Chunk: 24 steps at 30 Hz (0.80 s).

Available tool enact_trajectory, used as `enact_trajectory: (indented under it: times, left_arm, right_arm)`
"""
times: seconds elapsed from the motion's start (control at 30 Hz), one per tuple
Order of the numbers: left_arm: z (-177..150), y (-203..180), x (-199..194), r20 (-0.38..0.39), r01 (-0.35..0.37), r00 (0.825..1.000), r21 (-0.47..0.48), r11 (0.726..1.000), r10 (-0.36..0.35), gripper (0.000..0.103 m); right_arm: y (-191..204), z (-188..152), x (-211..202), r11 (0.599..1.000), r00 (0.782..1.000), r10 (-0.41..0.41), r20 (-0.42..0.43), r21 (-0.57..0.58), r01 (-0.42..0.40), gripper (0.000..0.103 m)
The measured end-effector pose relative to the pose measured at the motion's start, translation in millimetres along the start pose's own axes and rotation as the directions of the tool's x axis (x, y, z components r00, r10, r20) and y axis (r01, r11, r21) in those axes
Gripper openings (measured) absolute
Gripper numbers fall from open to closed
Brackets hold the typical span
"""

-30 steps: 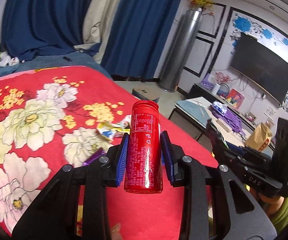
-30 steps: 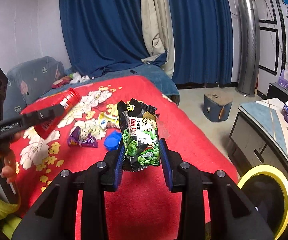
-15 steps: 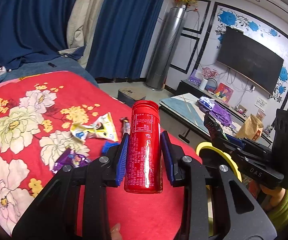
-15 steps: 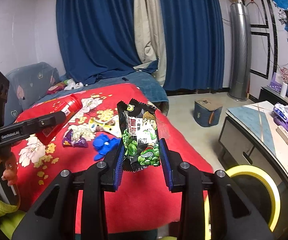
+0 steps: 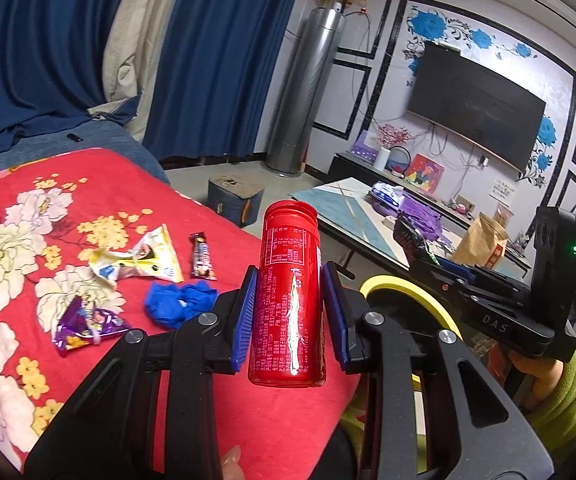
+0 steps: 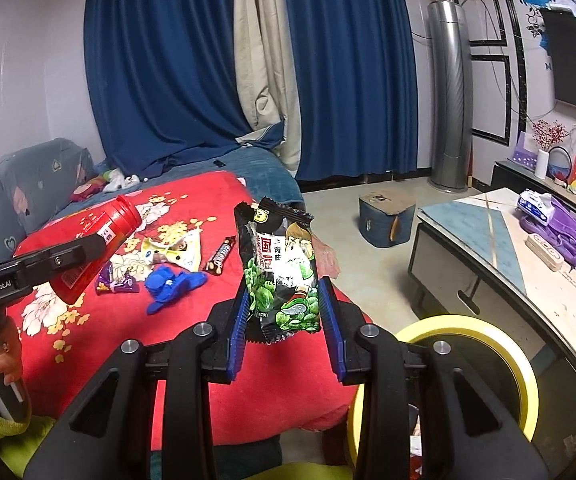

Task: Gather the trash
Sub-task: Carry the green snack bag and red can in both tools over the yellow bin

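Beside the bed, both grippers have swung toward the yellow-rimmed bin, which now shows in both views. The left gripper is clamped on the red can; the right gripper is clamped on the green snack packet. Dropping both looks next, while wrappers and blue cloth remain on the bed.

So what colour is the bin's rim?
Yellow: the bin's rim shows best in the right wrist view.
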State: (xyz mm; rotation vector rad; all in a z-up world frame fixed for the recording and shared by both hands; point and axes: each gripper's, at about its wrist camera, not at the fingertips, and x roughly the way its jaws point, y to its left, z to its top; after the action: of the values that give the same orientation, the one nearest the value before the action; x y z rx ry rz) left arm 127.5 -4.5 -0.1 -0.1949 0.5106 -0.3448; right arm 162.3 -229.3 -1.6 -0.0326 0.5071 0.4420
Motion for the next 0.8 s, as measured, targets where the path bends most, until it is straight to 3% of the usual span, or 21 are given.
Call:
enact_trajectory:
  times: [0.8]
  left_arm:
    - [-15.7,-50.0,32.1,-0.058,0.113,0.992,0.060,0.992,-0.109,0.025]
  right_arm:
    - [-60.6,-20.8,-18.8,0.988,0.991,-0.134,-0.008,0.083,0.134,0.032]
